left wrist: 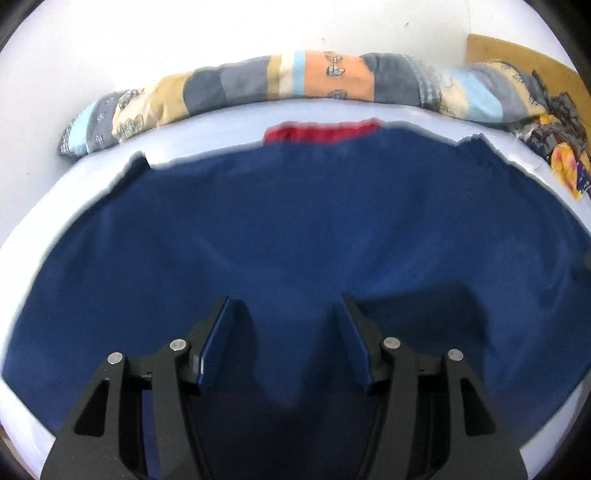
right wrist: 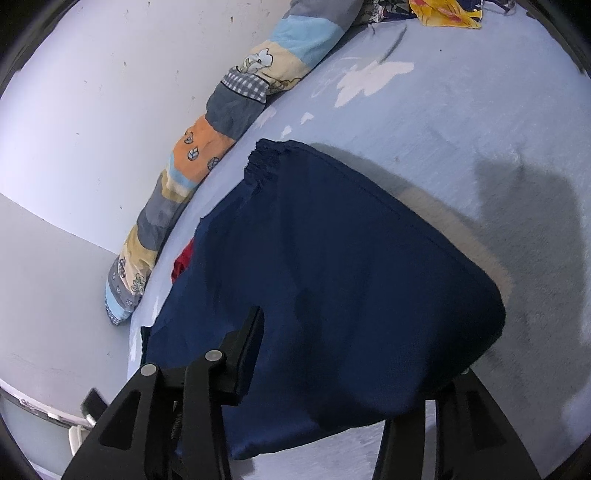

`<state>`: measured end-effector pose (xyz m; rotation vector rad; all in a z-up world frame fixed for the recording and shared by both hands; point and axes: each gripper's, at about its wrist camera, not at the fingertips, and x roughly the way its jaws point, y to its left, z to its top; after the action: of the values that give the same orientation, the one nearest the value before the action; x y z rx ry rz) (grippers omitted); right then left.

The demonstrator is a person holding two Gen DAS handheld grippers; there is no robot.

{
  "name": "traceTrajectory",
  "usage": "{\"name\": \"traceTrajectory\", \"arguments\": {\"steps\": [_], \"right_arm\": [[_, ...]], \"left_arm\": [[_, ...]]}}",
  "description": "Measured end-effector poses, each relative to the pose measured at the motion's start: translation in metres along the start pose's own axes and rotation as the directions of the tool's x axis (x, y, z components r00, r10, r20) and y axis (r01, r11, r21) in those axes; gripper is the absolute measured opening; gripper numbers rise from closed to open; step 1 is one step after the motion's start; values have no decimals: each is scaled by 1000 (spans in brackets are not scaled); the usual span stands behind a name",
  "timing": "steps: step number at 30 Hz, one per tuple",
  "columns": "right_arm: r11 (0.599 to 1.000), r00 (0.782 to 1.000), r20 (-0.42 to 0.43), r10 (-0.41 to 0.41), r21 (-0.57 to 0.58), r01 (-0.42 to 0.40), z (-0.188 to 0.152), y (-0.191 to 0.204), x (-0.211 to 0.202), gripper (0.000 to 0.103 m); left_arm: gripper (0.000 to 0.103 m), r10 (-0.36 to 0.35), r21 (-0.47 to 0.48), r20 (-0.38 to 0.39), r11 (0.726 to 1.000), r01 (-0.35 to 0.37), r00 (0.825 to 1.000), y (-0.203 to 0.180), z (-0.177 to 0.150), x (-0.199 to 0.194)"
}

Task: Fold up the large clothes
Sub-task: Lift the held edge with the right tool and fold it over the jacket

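A large dark blue garment (left wrist: 295,221) lies spread flat on the pale blue bed sheet (left wrist: 221,125), with a red piece (left wrist: 321,133) showing at its far edge. My left gripper (left wrist: 288,306) hovers over the garment's near part, open, with only flat cloth below the gap. In the right wrist view the same blue garment (right wrist: 351,258) lies folded into a thicker bundle, the red piece (right wrist: 183,262) peeking out at its left. My right gripper (right wrist: 351,332) is open; its left finger (right wrist: 247,354) stands beside the cloth, and a fold drapes over and hides the right finger.
A rolled patchwork quilt (left wrist: 295,77) (right wrist: 207,147) runs along the white wall (left wrist: 184,33) at the bed's far edge. A heap of colourful clothes (left wrist: 557,140) (right wrist: 447,11) lies at the head end near a wooden board (left wrist: 517,51). Bare sheet (right wrist: 480,129) stretches right of the garment.
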<state>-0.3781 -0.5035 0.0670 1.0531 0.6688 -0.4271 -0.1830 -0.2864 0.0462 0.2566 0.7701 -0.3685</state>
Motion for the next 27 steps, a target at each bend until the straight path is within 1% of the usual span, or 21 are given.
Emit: {"name": "traceTrajectory", "arguments": {"steps": [1, 3, 6, 9, 11, 13, 15, 17, 21, 23, 25, 26, 27], "right_arm": [[1000, 1000, -3, -1, 4, 1, 0, -2, 2, 49], [1000, 1000, -16, -14, 19, 15, 0, -7, 8, 49], [999, 999, -41, -23, 38, 25, -4, -13, 18, 48], [999, 999, -24, -36, 19, 37, -6, -12, 21, 48], [999, 999, -13, -46, -11, 46, -6, -8, 23, 26], [997, 998, 10, -61, -51, 61, -4, -1, 20, 18], [995, 998, 27, -62, -74, 64, -3, 6, 14, 15], [993, 997, 53, -49, -103, 54, -3, 14, 8, 12], [990, 997, 83, -1, -137, 12, -1, 30, -4, 11], [989, 994, 89, 60, -140, -47, 0, 38, -11, 11], [985, 990, 94, 104, -146, -89, 0, 48, -17, 11], [981, 987, 95, 129, -160, -113, 0, 55, -22, 11], [978, 986, 99, 136, -172, -118, -1, 60, -25, 11]], "left_arm": [[62, 15, -4, 8, 1000, -15, 1000, 0, -1, -1], [62, 21, 0, 7, 1000, -21, 1000, -1, -2, -1], [63, 9, -13, 6, 1000, -9, 1000, 1, -4, -1], [63, 10, -10, 8, 1000, -10, 1000, 1, -4, 0], [63, 10, -11, 9, 1000, -10, 1000, 1, -4, 0], [63, 12, -9, 10, 1000, -12, 1000, 0, -4, 0], [64, 12, -11, 12, 1000, -12, 1000, 1, -4, 0], [64, 16, -7, 14, 1000, -16, 1000, 0, -4, 0], [64, 29, 5, 18, 1000, -29, 999, -3, -4, 1], [64, 34, 10, 22, 999, -34, 999, -3, -4, 1], [63, 46, 5, 27, 999, -46, 999, -2, -4, -3], [63, 56, -4, 42, 998, -56, 998, -1, -4, -6], [63, 61, -14, 75, 998, -60, 995, 0, -4, -13]]}}
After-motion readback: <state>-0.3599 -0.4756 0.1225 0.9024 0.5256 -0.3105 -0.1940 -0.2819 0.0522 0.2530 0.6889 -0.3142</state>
